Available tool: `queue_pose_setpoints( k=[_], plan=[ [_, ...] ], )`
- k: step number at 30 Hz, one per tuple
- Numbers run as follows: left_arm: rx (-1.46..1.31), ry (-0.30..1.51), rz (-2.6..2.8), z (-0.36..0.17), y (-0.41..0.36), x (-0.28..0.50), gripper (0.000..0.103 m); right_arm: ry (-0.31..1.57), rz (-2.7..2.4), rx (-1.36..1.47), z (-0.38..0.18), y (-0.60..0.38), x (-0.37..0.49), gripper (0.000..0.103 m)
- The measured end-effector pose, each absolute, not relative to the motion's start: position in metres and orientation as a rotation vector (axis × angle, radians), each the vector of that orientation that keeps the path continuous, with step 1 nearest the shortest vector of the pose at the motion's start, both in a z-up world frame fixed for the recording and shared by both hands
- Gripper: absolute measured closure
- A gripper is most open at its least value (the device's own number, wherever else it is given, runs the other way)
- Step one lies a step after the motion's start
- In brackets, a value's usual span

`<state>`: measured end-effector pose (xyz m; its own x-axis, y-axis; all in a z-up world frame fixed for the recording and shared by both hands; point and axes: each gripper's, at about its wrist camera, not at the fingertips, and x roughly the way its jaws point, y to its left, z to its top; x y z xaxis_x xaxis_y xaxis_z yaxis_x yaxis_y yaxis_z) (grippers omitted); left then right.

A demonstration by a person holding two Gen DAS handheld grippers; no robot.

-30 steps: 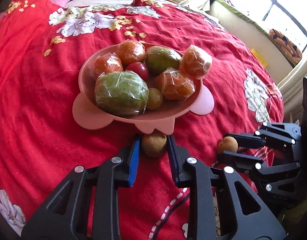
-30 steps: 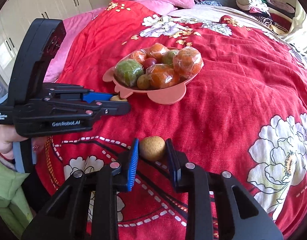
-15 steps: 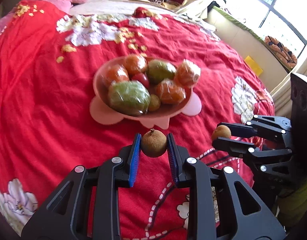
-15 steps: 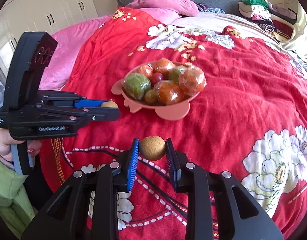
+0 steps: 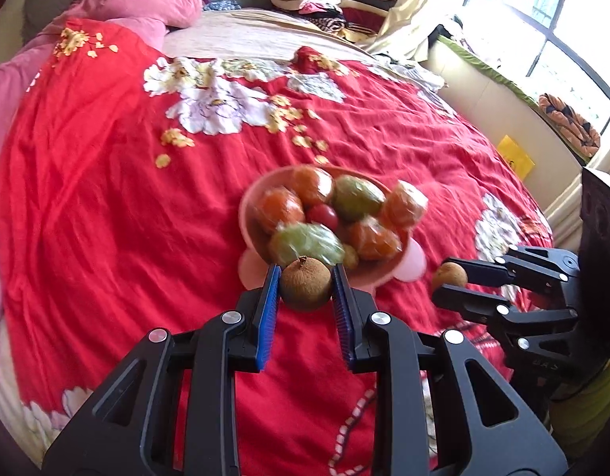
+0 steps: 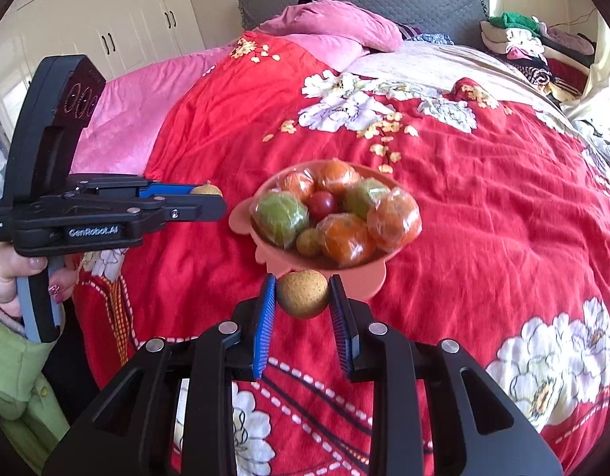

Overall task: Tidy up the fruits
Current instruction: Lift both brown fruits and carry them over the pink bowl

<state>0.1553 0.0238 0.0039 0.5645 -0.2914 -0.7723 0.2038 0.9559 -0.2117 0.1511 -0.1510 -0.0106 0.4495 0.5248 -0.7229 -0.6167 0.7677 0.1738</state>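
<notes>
Left wrist view is showing a bed under a red floral quilt (image 5: 106, 206), the largest thing here, with one pink bowl (image 5: 249, 214) sitting on it as the landmark. Two black grippers are hovering on the near side of the bowl, above the quilt. The left gripper (image 5: 306, 285) is clamping one round brown longan (image 5: 306, 283) between its blue pads, the fruit's stem nub pointing up toward the bowl; being nearly round, it is showing no clear long axis. The right gripper (image 5: 449, 282), to the right of the bowl, is pinching a second longan (image 5: 448, 275).

Right wrist view is showing the same bowl (image 6: 241, 218) holding eight fruits: four plastic-wrapped orange ones, two wrapped green ones, one small red one and one small olive-brown one. The right gripper (image 6: 303, 297) is squeezing its longan (image 6: 303, 293) just in front of the bowl's near rim. The left gripper (image 6: 209, 198) is gripping its longan (image 6: 206, 189) left of the bowl.
</notes>
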Motion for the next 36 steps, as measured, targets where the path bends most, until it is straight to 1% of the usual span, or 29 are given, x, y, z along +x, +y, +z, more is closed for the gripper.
queue_pose_setpoints(
  k=[16,36],
  plan=[
    [-0.093,0.948,-0.27,-0.005,0.033,0.196,0.084,0.833,0.719,-0.131,-0.006,-0.134,0.171,0.077],
    [-0.097,0.977,-0.285,-0.022,0.03,0.21,0.084,0.865,0.716,-0.155,-0.022,-0.12,0.182,0.077]
  ],
)
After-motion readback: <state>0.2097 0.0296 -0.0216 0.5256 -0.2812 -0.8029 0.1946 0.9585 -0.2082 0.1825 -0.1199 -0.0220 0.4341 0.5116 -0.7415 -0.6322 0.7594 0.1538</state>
